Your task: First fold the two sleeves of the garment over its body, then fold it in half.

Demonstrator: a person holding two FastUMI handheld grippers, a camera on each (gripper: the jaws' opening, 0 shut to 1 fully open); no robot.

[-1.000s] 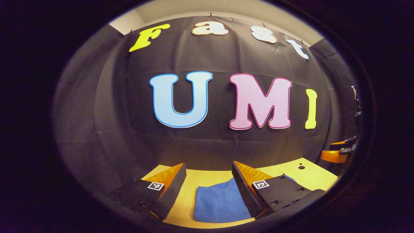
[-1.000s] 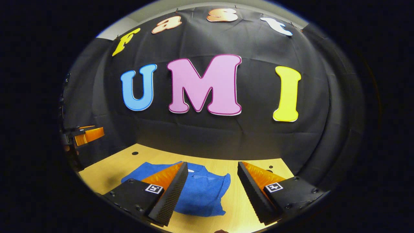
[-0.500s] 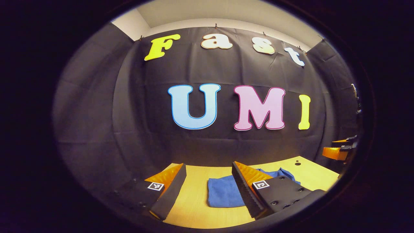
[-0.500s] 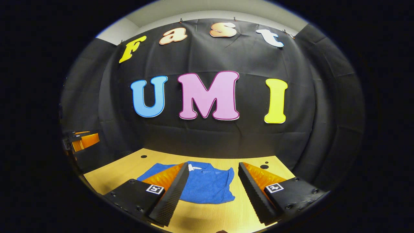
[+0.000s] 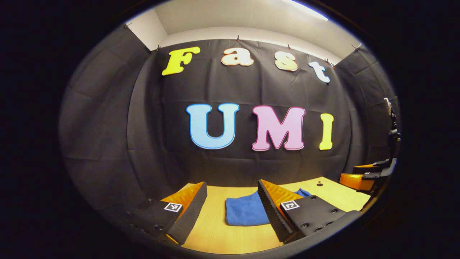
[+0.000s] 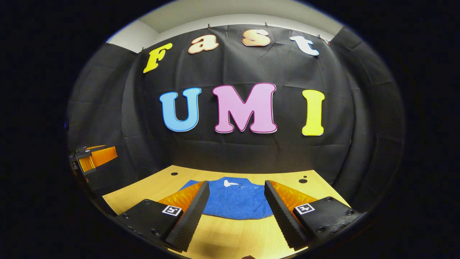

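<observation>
Garment (image 6: 233, 199): blue, soft, light, limp; lies flat on table (image 6: 230, 241). Pinch hem corners, thin edge. Left gripper (image 5: 230, 212) spread, empty; right gripper (image 6: 235, 216) likewise.

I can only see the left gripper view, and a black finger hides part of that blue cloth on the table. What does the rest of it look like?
Observer: In the right gripper view, the blue garment lies flat on the table as one compact folded shape.
Operator: Which end is the neck?
Observer: A small white tag sits at its far edge, which looks like the collar end.
Operator: Is the other tool gripping it?
Observer: No. The right hand-held gripper has its fingers spread wide apart, with nothing pinched between them.
</observation>
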